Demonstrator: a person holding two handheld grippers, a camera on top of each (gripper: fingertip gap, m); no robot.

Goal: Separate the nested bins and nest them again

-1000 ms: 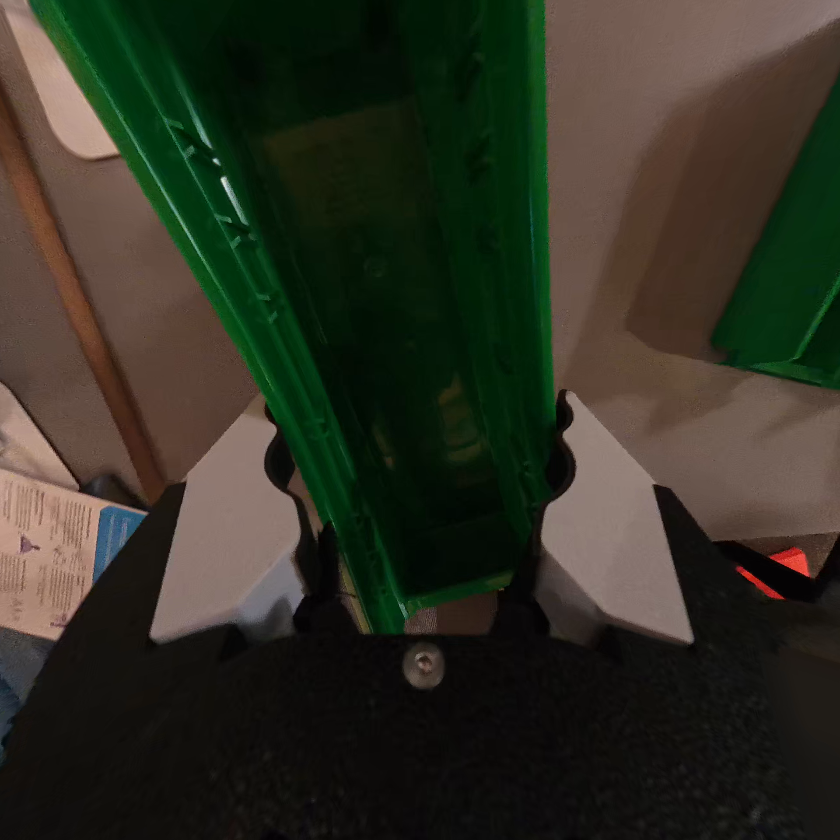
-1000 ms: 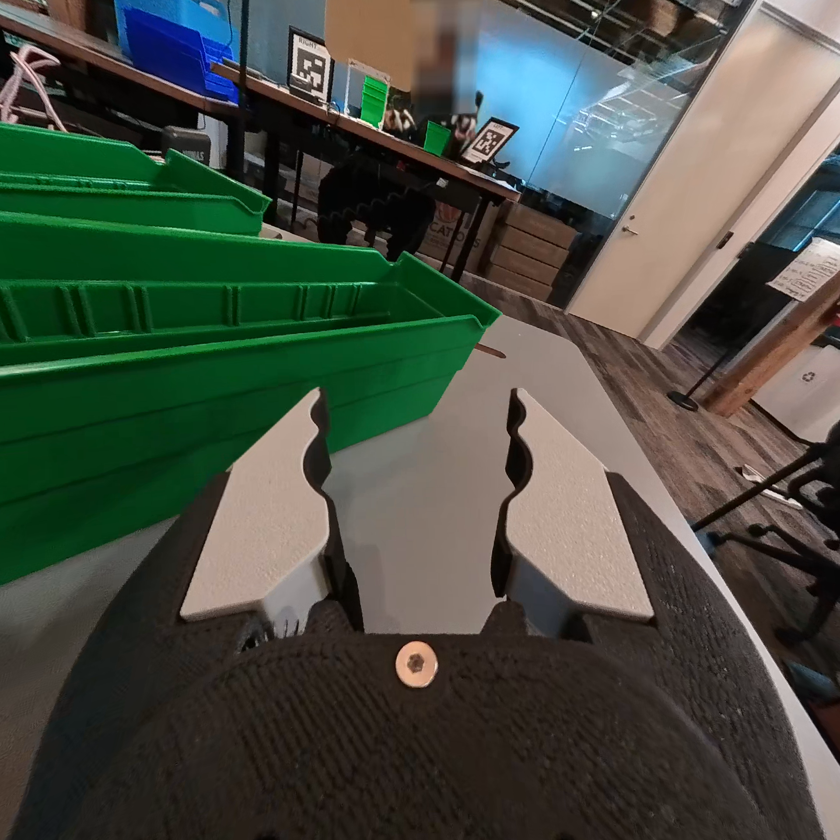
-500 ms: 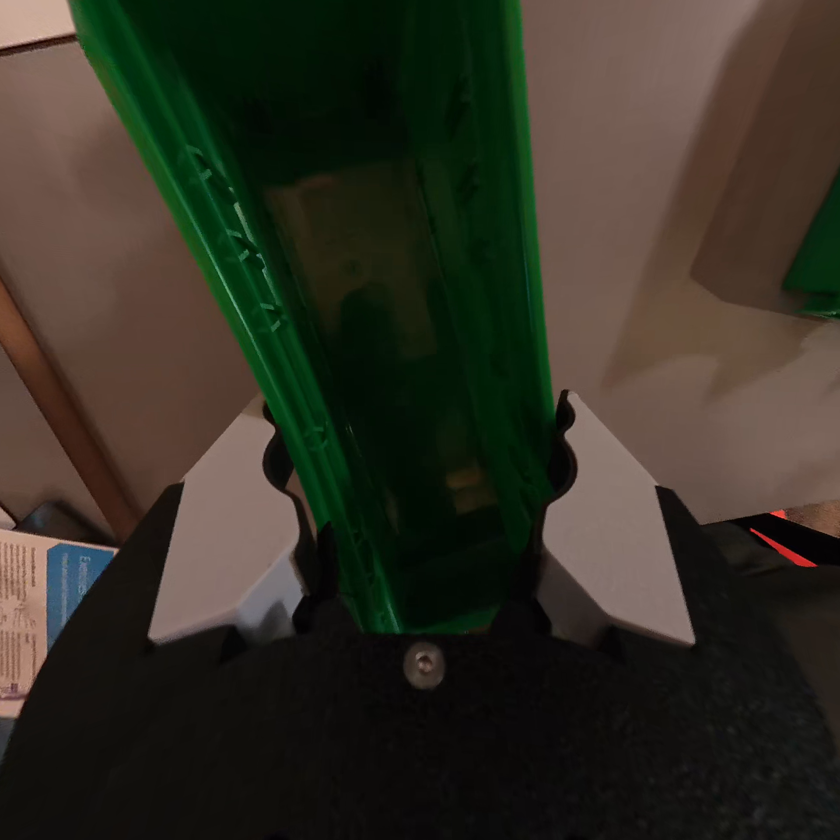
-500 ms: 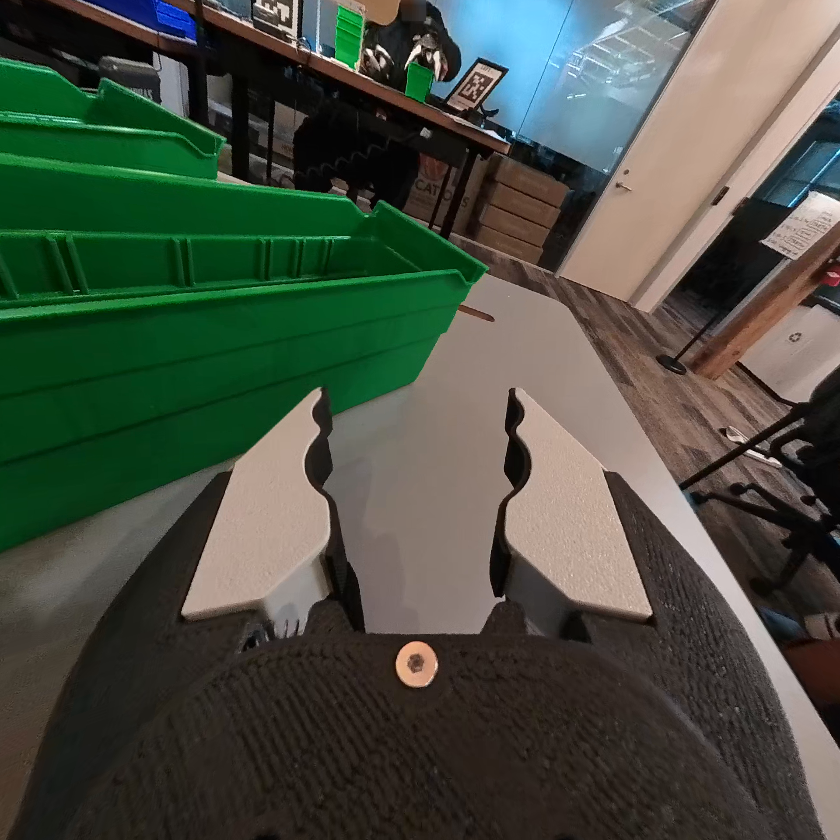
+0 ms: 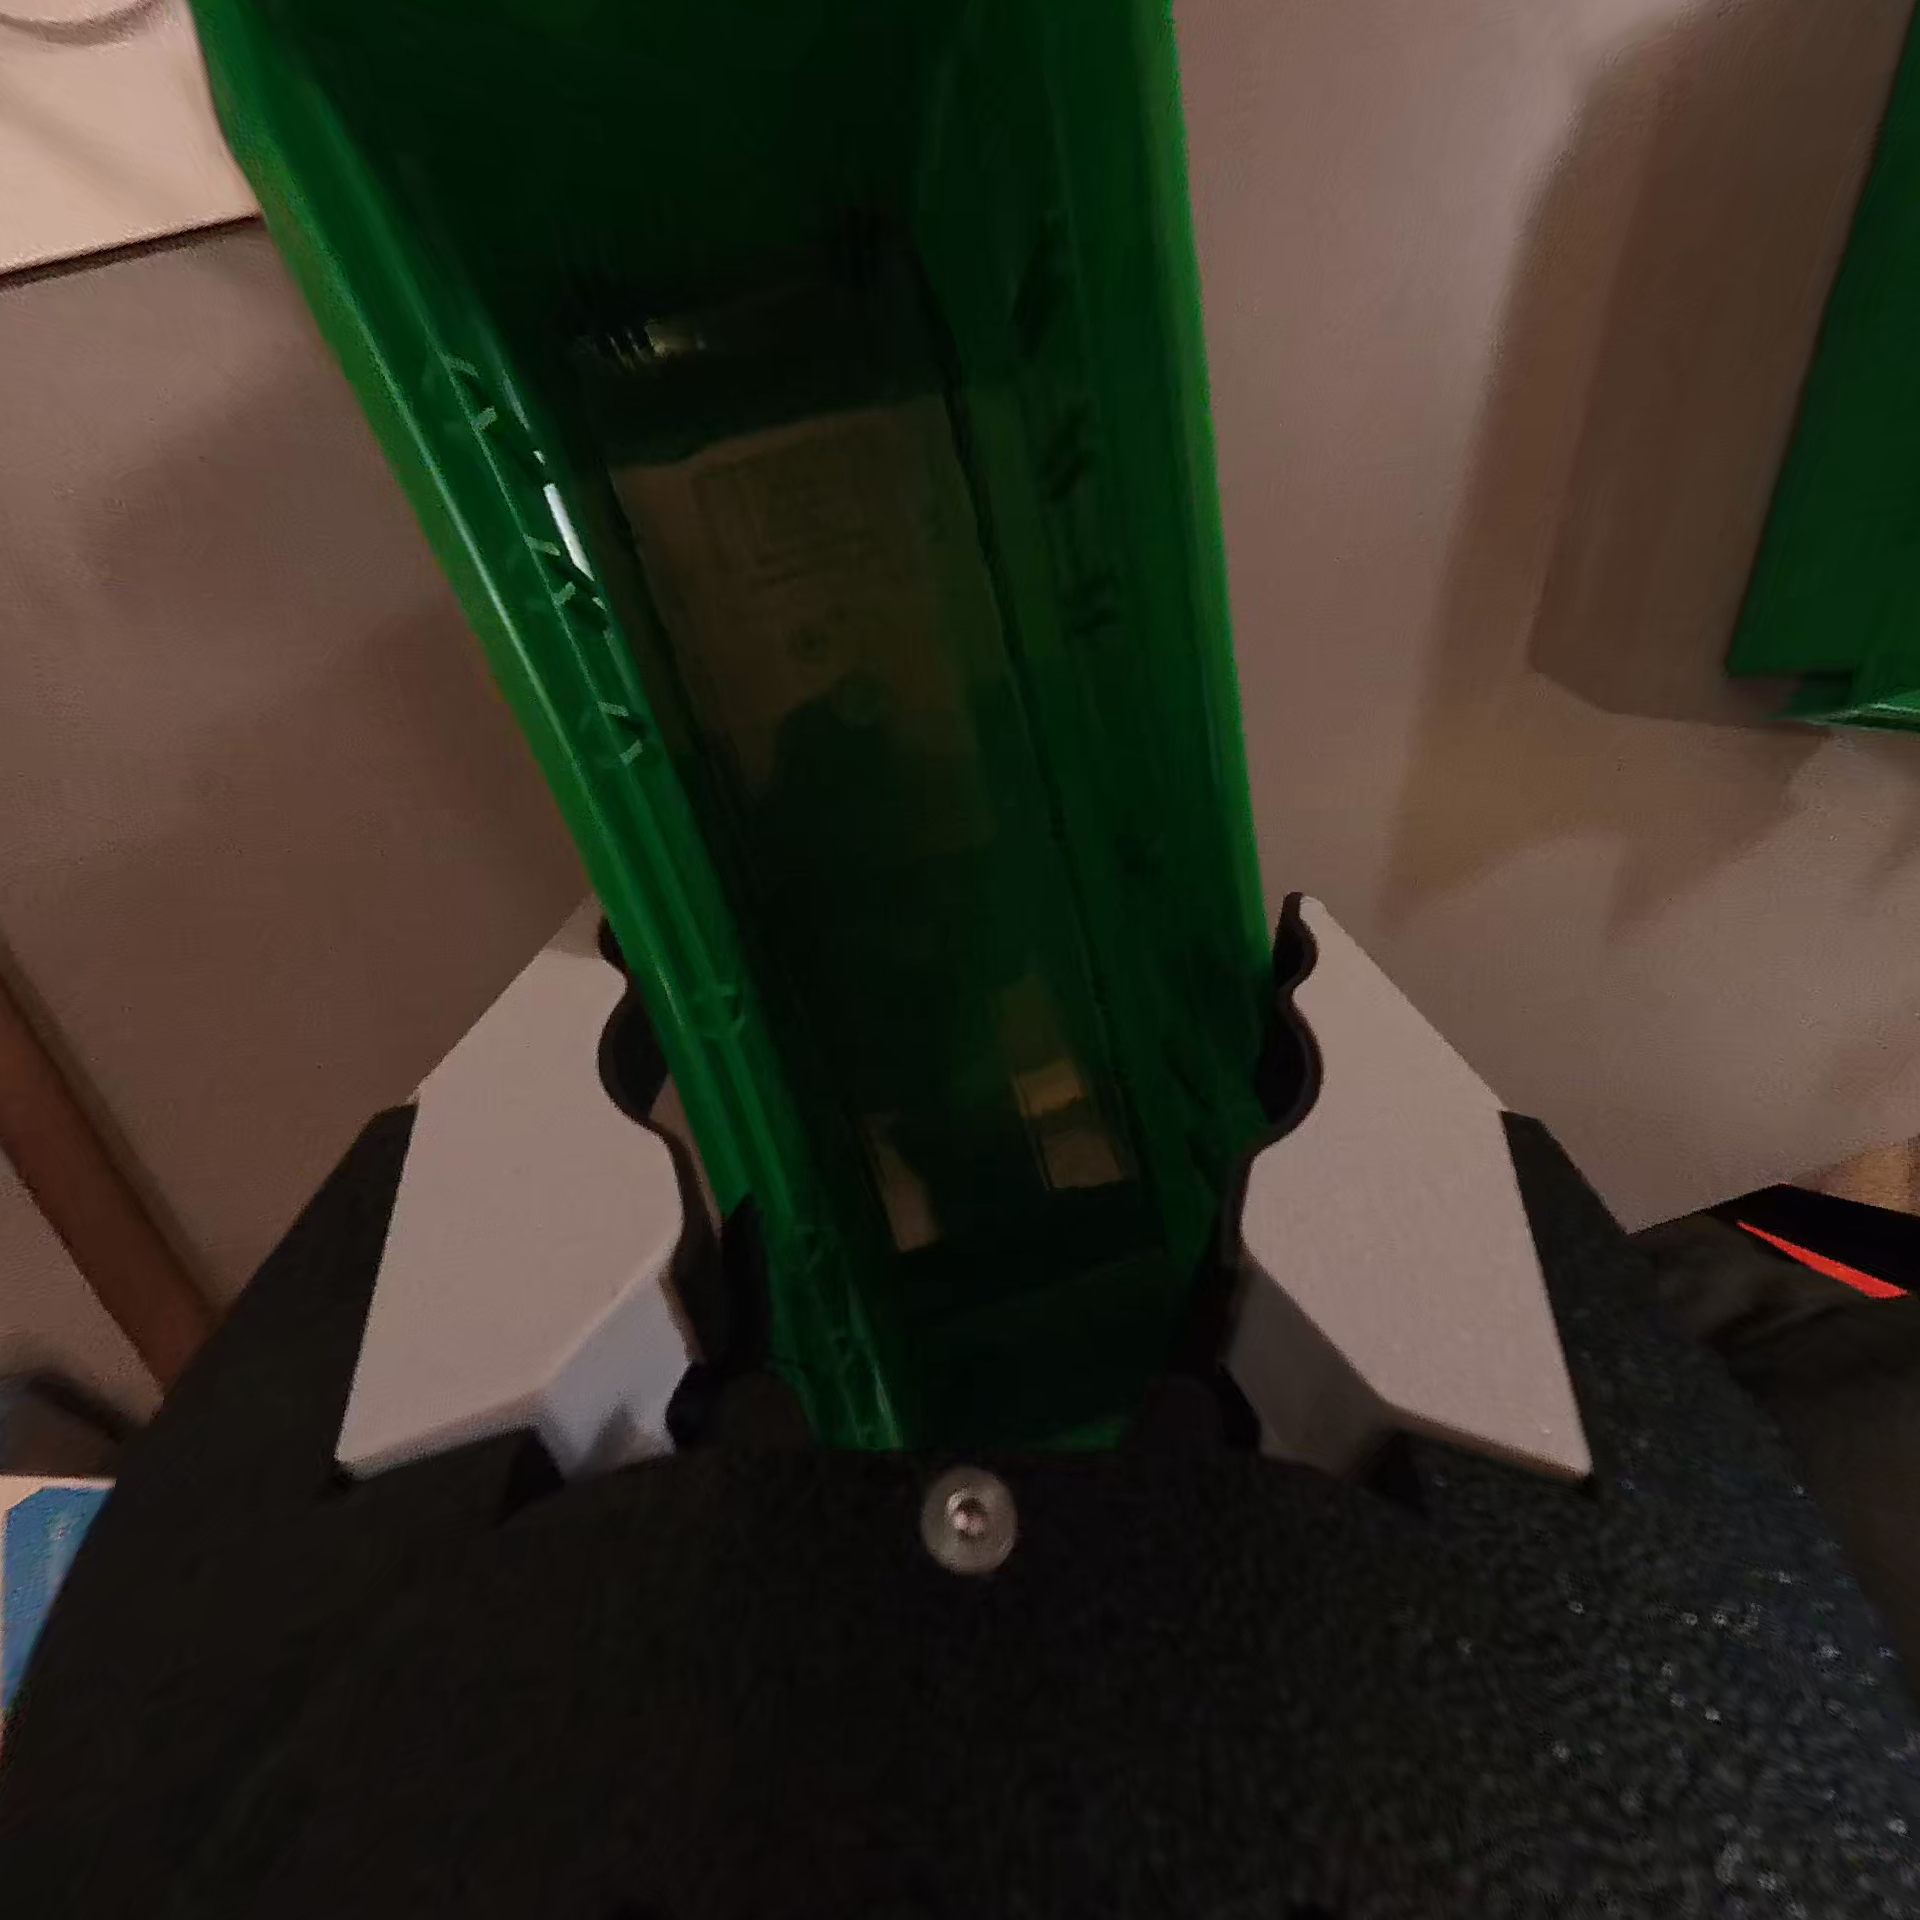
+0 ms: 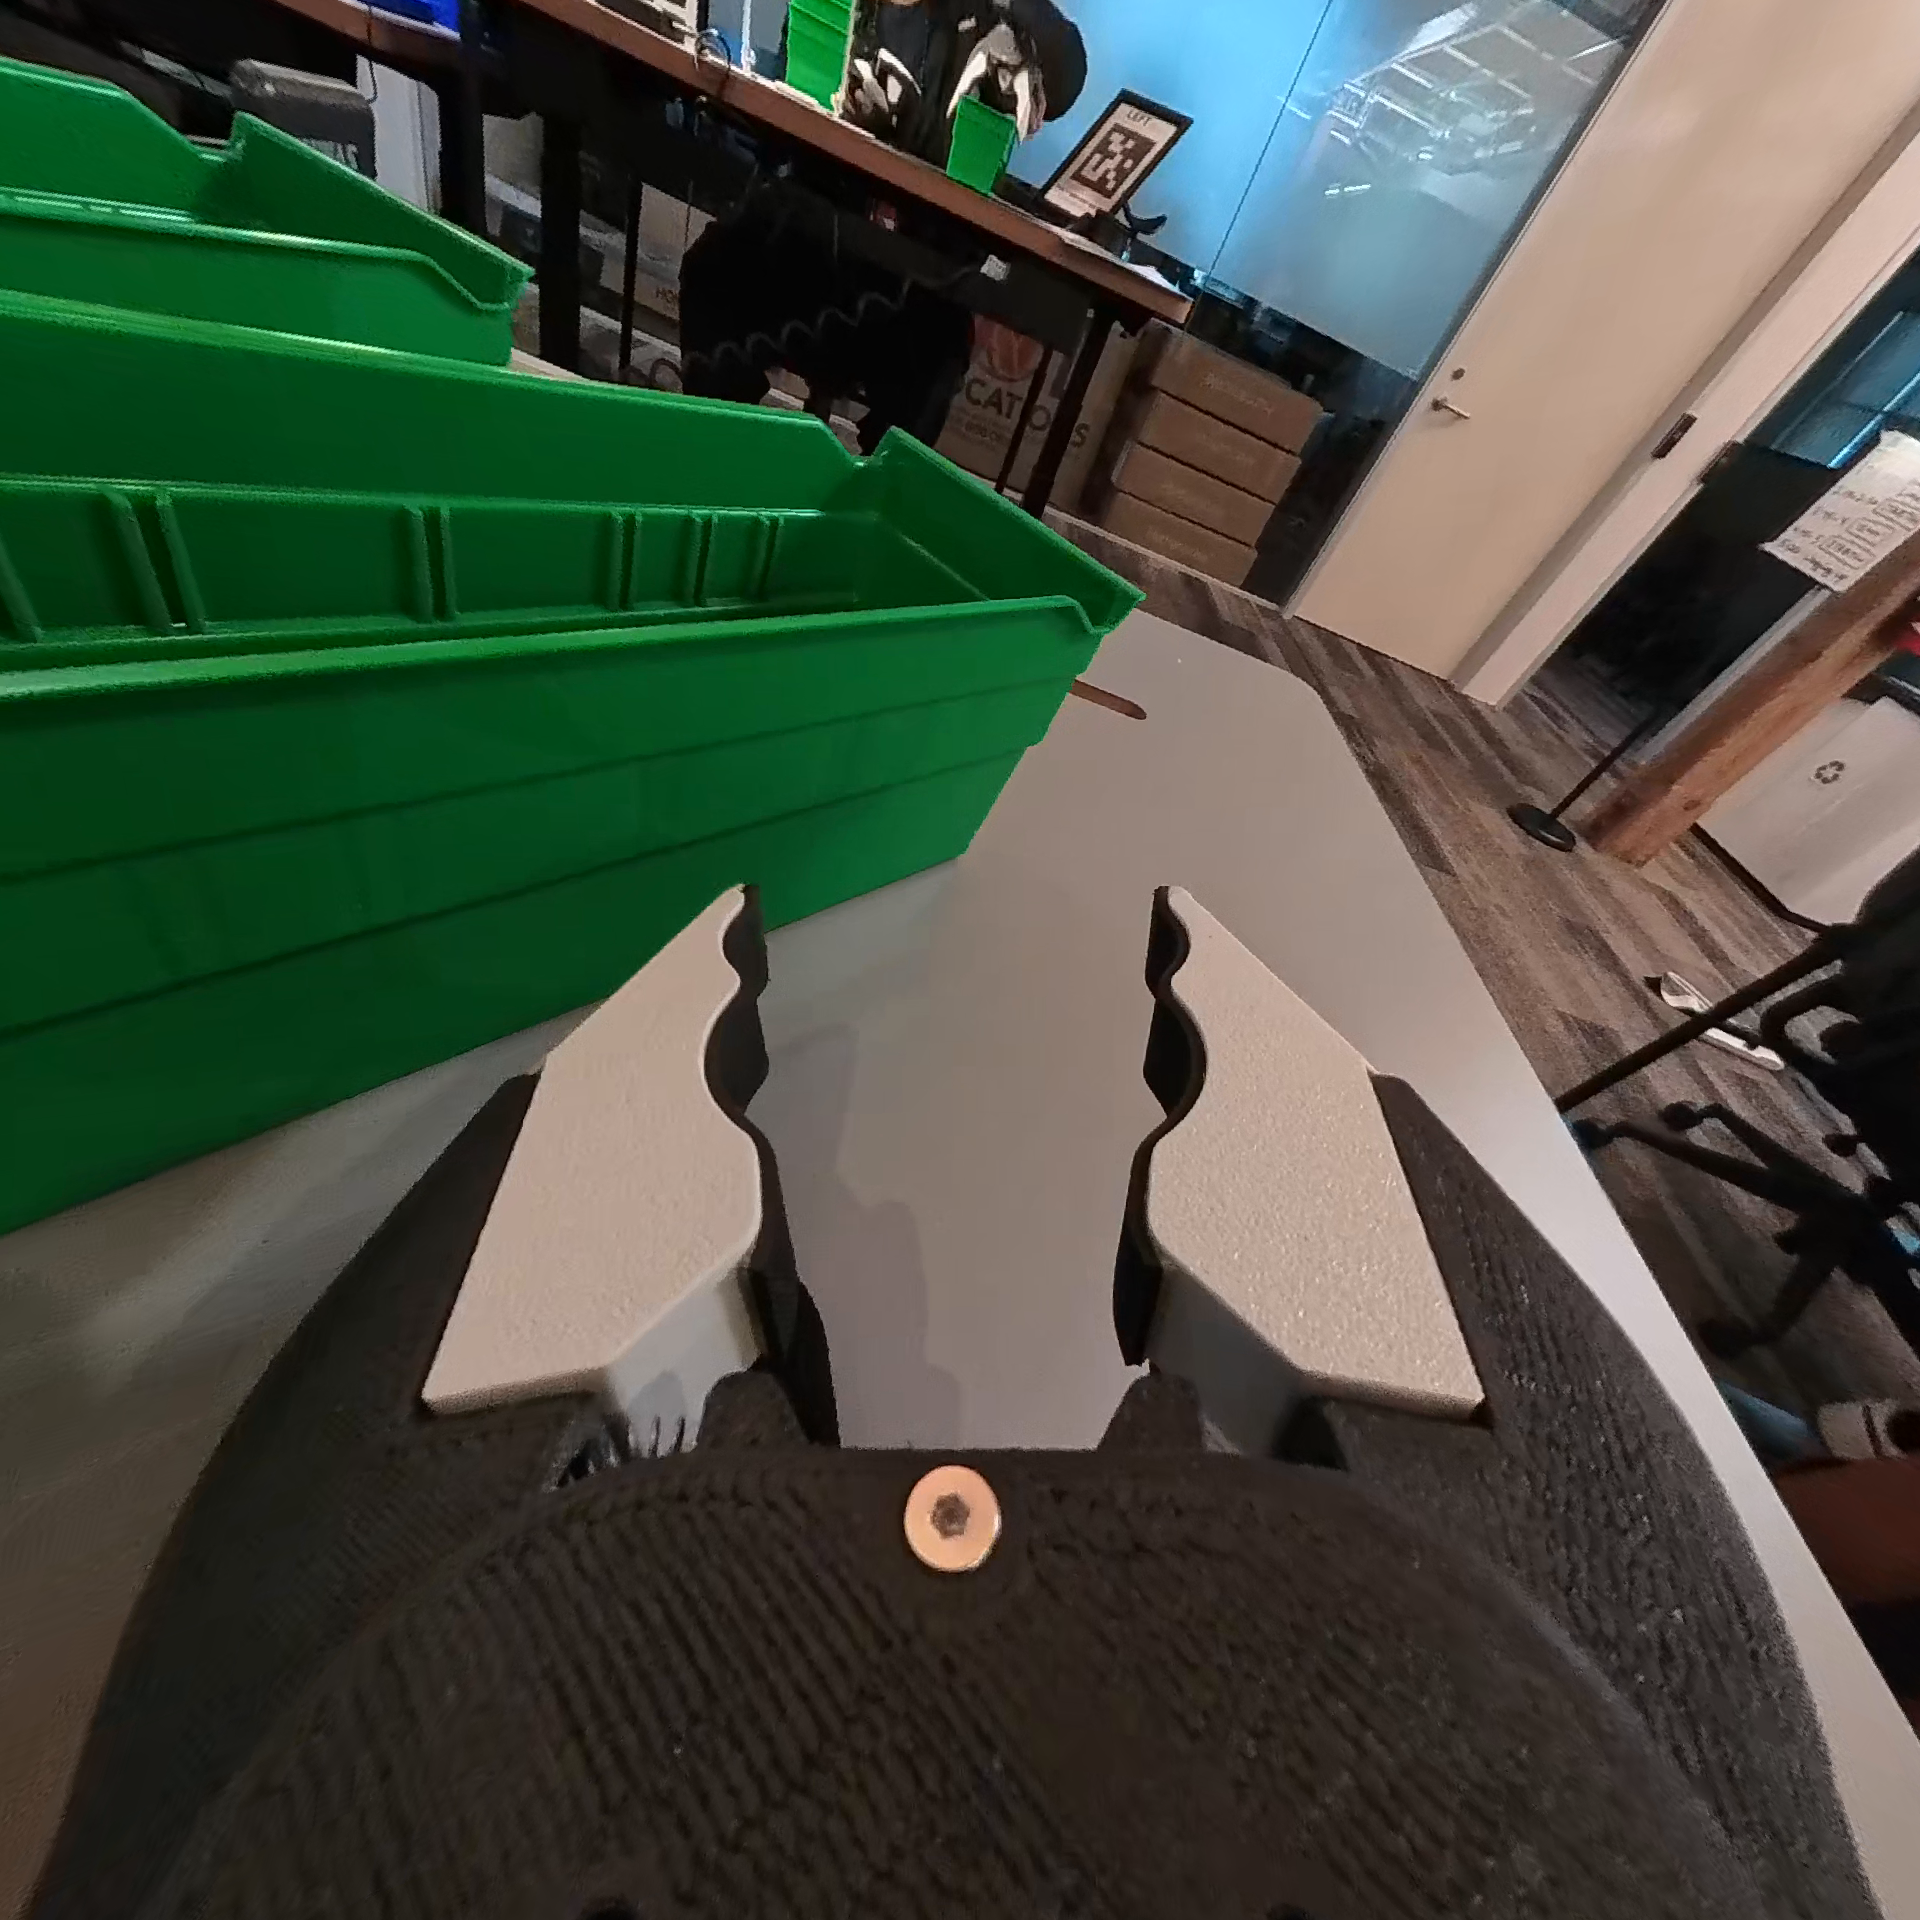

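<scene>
Above bench point(image 5: 260, 727): left gripper point(image 5: 951, 997) clamped across long green bin point(image 5: 831, 520), lifted | right gripper point(image 6: 951, 935) spread wide, empty, low over bench | second green bin point(image 6: 468, 748) resting beside it.

held bin point(image 5: 790, 520): far end cut off at top | second bin point(image 5: 1849, 468): mostly past right edge, blurred
</scene>
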